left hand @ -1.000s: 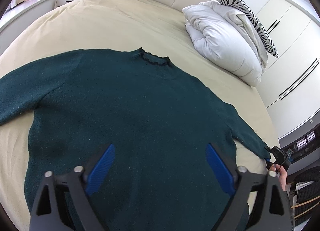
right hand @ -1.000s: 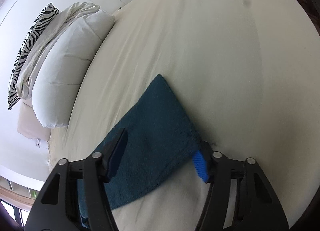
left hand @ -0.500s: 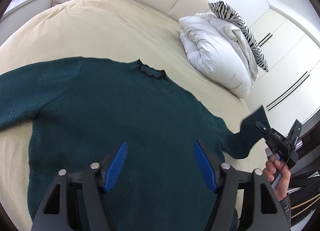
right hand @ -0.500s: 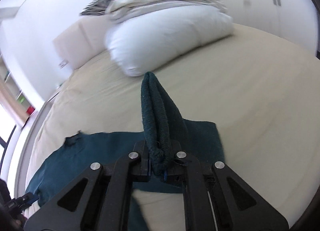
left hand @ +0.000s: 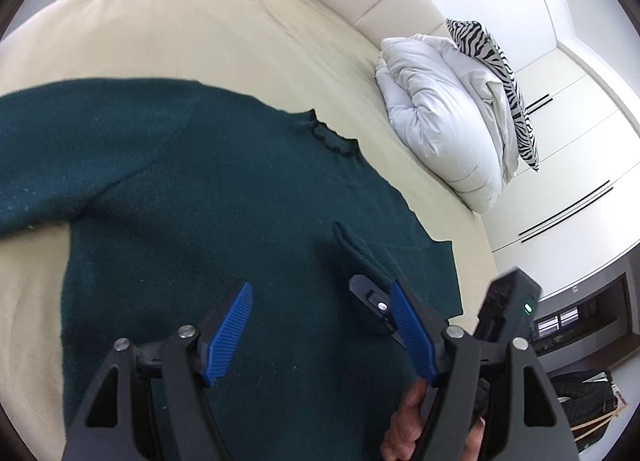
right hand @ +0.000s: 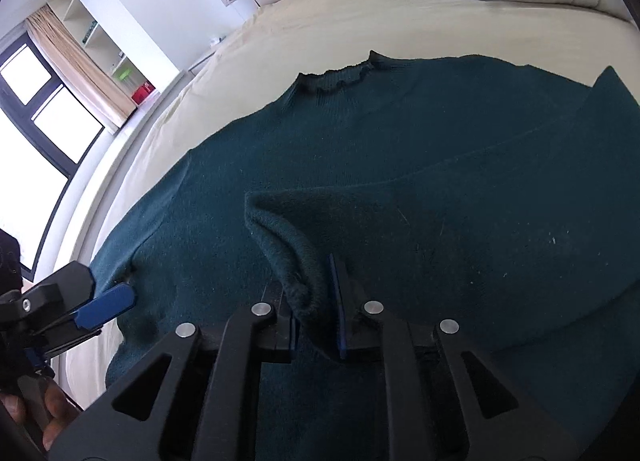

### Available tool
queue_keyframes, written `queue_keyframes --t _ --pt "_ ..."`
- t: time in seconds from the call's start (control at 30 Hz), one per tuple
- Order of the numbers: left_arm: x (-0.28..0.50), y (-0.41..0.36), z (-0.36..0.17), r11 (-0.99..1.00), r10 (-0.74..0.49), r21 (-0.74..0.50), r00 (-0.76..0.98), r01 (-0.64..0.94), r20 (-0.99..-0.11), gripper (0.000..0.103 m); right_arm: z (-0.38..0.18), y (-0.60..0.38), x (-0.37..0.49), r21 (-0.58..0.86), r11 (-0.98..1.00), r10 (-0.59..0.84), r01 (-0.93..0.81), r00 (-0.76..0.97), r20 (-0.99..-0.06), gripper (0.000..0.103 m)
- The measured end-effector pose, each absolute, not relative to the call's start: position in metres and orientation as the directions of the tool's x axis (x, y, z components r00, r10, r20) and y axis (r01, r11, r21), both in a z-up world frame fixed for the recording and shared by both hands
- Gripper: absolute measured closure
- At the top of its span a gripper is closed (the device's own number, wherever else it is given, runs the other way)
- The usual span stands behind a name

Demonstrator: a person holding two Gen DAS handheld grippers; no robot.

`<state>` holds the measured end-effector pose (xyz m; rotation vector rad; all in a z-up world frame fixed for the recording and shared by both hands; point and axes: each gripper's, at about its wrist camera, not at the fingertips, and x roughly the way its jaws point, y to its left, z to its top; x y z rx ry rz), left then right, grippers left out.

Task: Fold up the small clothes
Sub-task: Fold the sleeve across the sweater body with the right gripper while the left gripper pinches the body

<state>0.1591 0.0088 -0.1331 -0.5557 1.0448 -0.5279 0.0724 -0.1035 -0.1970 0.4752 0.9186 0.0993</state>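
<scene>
Left wrist view: a dark green sweater (left hand: 208, 197) lies flat on a cream bed (left hand: 168, 21), its ruffled collar (left hand: 332, 141) toward the headboard and 1 sleeve stretching off to the left. The left claw (left hand: 320, 325) hangs over the sweater's body with its 2 blue-padded fingers (left hand: 228, 329) spread wide, gripping nothing. Just past its right finger, the right claw (left hand: 372, 301) pinches the cuff of the other sleeve (left hand: 360, 249), which is folded inward and lies across the sweater's chest. A folded white duvet (left hand: 440, 117) and a zebra-striped pillow (left hand: 500, 73) sit near the headboard.

Right wrist view: the right claw (right hand: 316, 313) is pressed together on the sleeve cuff (right hand: 292, 245), whose fabric bunches up between the fingers above the sweater (right hand: 400, 149). The left claw (right hand: 104, 305) shows at the left edge, beside the sweater's side.
</scene>
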Motion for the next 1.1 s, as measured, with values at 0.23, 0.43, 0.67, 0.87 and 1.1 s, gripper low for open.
queue_keyframes --t 0.23,0.43,0.67,0.87,1.1 --pt "0.185 -0.035 -0.157 0.712 -0.694 -0.686 0.302 0.153 -0.653 0.024 -0.189 -0.120 0.001 0.523 0.846 0.336 0.108 0.654 -0.678 0.051" --pt "0.203 -0.075 -0.179 0.745 -0.667 -0.650 0.219 0.153 -0.713 0.058 -0.194 -0.166 -0.033 0.570 0.797 0.316 0.201 0.665 -0.676 0.051" --pt "0.210 -0.080 -0.170 0.774 -0.633 -0.605 0.246 0.187 -0.734 0.094 -0.209 -0.231 -0.060 0.674 0.665 0.292 0.322 0.718 -0.632 0.051" --pt "0.226 -0.042 -0.138 0.803 -0.592 -0.567 0.370 0.186 -0.716 0.095 -0.225 -0.269 -0.062 0.752 0.546 0.320 0.371 0.737 -0.595 0.051" --pt "0.240 -0.014 -0.144 0.826 -0.550 -0.547 0.412 0.138 -0.726 0.095 -0.243 -0.287 -0.055 0.827 0.418 0.374 0.376 0.758 -0.534 0.051"
